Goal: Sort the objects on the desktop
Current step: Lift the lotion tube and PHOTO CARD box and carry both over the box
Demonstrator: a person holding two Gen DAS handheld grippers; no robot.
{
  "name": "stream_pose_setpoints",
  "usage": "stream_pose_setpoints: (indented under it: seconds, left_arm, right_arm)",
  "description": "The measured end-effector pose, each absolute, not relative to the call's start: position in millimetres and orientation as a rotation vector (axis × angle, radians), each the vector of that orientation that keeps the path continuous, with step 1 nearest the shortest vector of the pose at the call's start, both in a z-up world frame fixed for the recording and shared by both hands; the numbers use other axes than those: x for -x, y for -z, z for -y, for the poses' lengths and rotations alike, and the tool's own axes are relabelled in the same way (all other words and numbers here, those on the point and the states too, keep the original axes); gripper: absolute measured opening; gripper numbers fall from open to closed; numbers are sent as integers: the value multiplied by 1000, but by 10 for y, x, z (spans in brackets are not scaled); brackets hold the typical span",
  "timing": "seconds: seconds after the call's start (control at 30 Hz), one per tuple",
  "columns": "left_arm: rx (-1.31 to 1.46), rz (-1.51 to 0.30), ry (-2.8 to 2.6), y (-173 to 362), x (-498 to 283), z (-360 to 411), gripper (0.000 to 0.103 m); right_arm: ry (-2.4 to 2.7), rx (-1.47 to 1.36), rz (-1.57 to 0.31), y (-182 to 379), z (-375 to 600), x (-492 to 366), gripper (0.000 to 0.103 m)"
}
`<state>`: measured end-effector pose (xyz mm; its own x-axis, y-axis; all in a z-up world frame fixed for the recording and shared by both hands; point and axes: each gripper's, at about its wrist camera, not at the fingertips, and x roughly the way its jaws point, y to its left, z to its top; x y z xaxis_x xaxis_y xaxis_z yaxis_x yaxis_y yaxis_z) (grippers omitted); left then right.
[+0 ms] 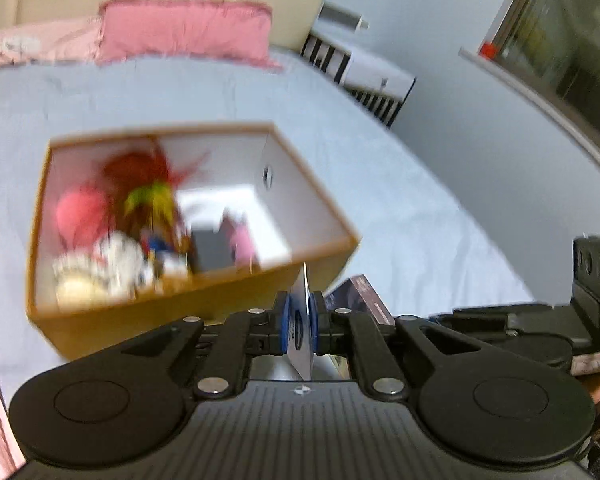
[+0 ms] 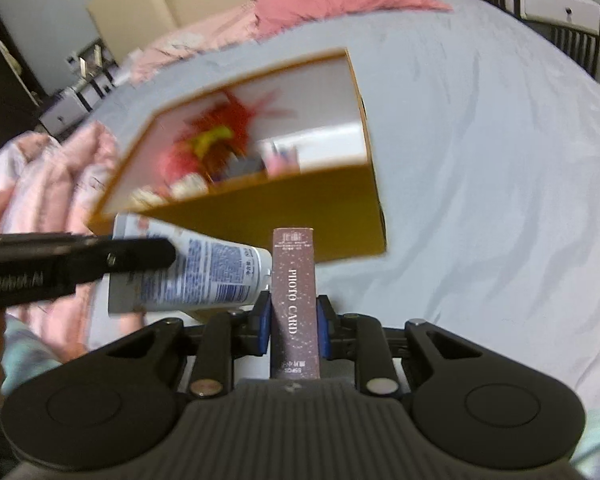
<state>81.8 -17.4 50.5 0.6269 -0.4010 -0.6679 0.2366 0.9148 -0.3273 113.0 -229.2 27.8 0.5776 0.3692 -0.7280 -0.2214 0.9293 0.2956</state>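
An open tan cardboard box (image 1: 204, 300) with white inner walls sits on the bed and holds several toys, among them a red and yellow feathery one (image 1: 148, 184); it also shows in the right wrist view (image 2: 300, 216). My left gripper (image 1: 302, 320) is shut on a white and blue tube (image 1: 302, 332), seen edge-on, just in front of the box's near wall. In the right wrist view the tube (image 2: 204, 276) lies flat beside my right gripper (image 2: 294, 320), which is shut on a maroon "PHOTO CARD" box (image 2: 294, 292). That box shows in the left view (image 1: 360, 296).
The bed has a pale blue sheet (image 1: 400, 184), pink pillows (image 1: 184, 30) at a beige headboard, and a pink blanket (image 2: 56, 176) to the left. A white nightstand (image 1: 364, 72) stands at the bed's far right.
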Motion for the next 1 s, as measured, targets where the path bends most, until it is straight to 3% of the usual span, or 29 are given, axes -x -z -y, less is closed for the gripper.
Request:
stream_pose_setpoints:
  seconds: [0.17, 0.33, 0.67, 1.0]
  left_arm:
    - [219, -757, 311, -889, -1263, 56, 11]
    - [259, -789, 231, -798, -1970, -57, 10]
    - [239, -898, 151, -129, -2588, -153, 10]
    - [267, -951, 123, 54, -2698, -281, 10]
  right_arm:
    - [-391, -180, -773, -802, 2281, -1373, 24]
    - [-360, -171, -714, -947, 2077, -1997, 24]
    - [-308, -96, -879, -277, 1572, -3214, 24]
    - [-293, -44, -880, -67, 1462, -3519, 24]
